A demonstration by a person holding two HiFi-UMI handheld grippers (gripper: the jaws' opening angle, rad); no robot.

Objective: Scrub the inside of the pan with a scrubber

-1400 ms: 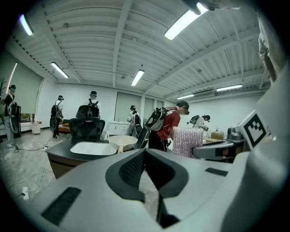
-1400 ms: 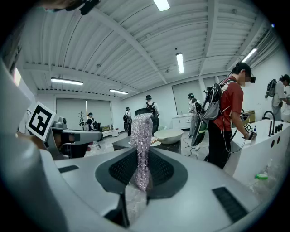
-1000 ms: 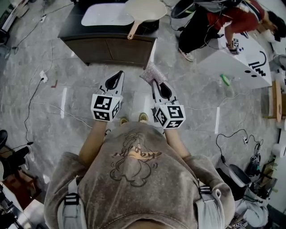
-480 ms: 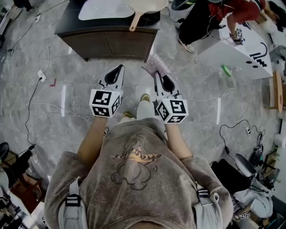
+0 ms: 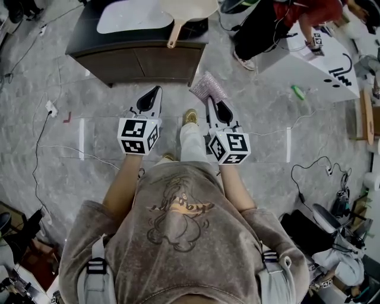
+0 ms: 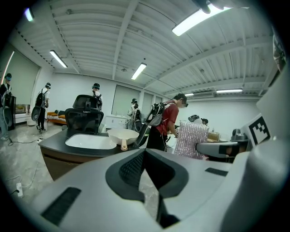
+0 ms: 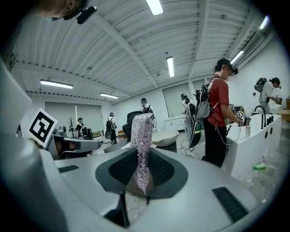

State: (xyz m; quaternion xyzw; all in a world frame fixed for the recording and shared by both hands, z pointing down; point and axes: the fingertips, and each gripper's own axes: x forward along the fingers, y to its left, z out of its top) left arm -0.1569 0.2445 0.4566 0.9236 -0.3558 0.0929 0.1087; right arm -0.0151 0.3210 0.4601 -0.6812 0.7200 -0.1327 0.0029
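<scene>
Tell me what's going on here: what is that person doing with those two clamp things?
A person faces a dark counter, with open floor between them, and holds tongs in each hand. The right tongs are shut on a sparkly scrubber; the left tongs are shut with nothing in them. The cream pan sits on the counter next to a white sink, untouched, so no scrubbing has begun.

No legible words, numbers, brands. Coded square markers [image 5: 133,132] on cubes of left hand-held gripper [image 5: 156,89], right hand-held gripper [image 5: 209,98]. Black marks [image 5: 343,76] on white tabletop [image 5: 309,64]: unreadable.
</scene>
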